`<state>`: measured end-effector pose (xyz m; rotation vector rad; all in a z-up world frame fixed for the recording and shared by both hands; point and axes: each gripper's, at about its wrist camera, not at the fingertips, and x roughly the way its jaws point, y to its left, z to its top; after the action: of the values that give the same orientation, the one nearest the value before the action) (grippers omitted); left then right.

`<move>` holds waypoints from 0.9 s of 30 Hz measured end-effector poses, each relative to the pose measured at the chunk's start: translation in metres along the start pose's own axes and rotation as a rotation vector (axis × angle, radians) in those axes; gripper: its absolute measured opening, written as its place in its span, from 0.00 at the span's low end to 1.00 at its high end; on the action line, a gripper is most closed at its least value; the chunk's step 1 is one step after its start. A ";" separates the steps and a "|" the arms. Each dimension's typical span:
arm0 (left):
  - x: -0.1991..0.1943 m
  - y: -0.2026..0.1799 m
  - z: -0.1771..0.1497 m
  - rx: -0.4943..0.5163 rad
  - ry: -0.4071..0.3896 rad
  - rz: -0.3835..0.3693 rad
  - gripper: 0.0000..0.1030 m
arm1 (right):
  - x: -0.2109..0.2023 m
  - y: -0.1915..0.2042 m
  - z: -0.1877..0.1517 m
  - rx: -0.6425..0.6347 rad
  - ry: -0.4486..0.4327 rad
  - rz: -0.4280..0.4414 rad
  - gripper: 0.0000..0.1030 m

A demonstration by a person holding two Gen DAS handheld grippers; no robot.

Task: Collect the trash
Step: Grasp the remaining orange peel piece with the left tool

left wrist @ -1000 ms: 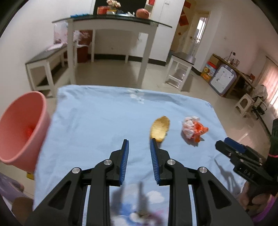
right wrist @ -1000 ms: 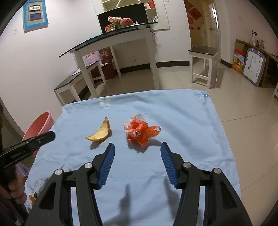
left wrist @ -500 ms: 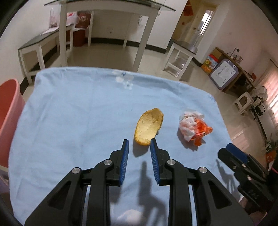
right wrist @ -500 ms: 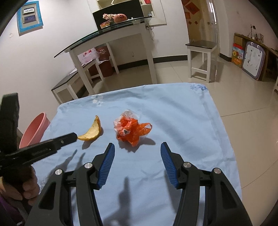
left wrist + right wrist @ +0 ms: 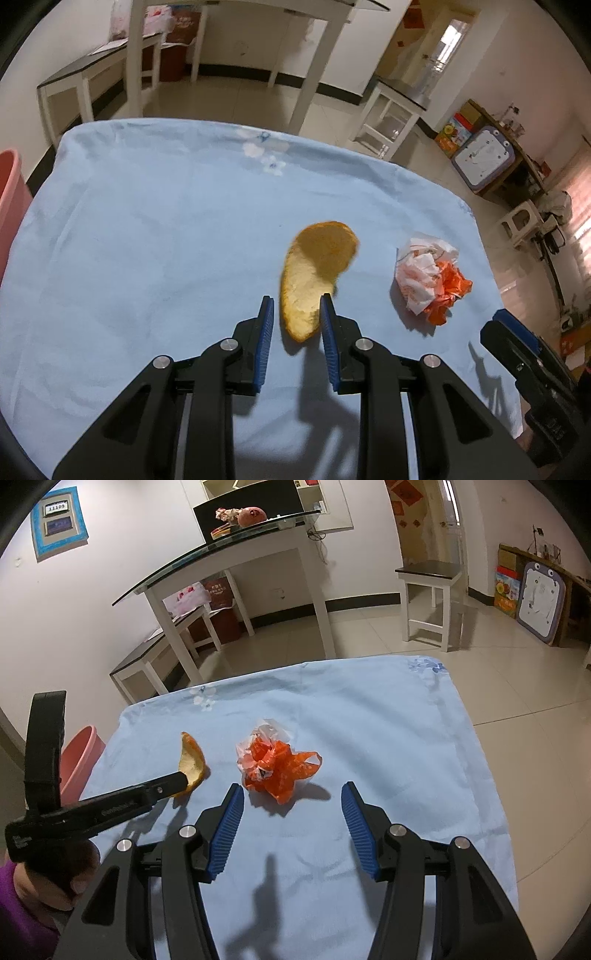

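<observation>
A curved orange peel point(image 5: 317, 266) lies on the light blue tablecloth point(image 5: 147, 221). My left gripper point(image 5: 295, 299) is open, and the peel's near end sits between its blue pads, close to the right pad but not clamped. From the right wrist view, the left gripper's tip point(image 5: 181, 777) meets the peel point(image 5: 192, 757). A crumpled orange and white plastic wrapper point(image 5: 275, 766) lies to the peel's right, also seen as the wrapper point(image 5: 428, 280). My right gripper point(image 5: 291, 785) stands wide open just short of the wrapper, with nothing between its pads.
A pink bin point(image 5: 79, 760) stands off the table's left edge, also visible as the bin point(image 5: 9, 199). Beyond the table are a tall white glass-topped table point(image 5: 236, 557), a low bench point(image 5: 92, 74) and a stool point(image 5: 428, 590). A hand point(image 5: 55, 878) holds the left gripper.
My left gripper has moved forward and down to the peel, so the peel's near end now lies between its jaws. The right gripper has hardly moved.
</observation>
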<state>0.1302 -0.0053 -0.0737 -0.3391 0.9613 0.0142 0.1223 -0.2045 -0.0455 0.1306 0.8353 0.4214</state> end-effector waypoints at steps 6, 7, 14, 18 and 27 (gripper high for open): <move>-0.003 0.001 -0.004 0.015 -0.025 -0.009 0.02 | 0.003 0.002 0.009 -0.007 -0.005 0.009 0.53; -0.005 0.001 -0.004 0.013 -0.029 -0.011 0.02 | 0.003 0.004 0.012 -0.009 -0.010 0.013 0.53; -0.028 0.006 -0.006 0.036 -0.074 0.001 0.01 | 0.013 0.012 0.028 -0.025 -0.017 0.026 0.53; -0.042 0.013 -0.008 0.028 -0.085 0.000 0.01 | 0.022 0.013 0.035 -0.027 -0.011 0.030 0.53; -0.054 0.022 -0.019 0.034 -0.067 -0.002 0.01 | 0.054 0.007 0.034 -0.012 0.083 0.026 0.54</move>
<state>0.0803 0.0178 -0.0461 -0.3064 0.8935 0.0075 0.1779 -0.1739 -0.0581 0.1138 0.9130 0.4586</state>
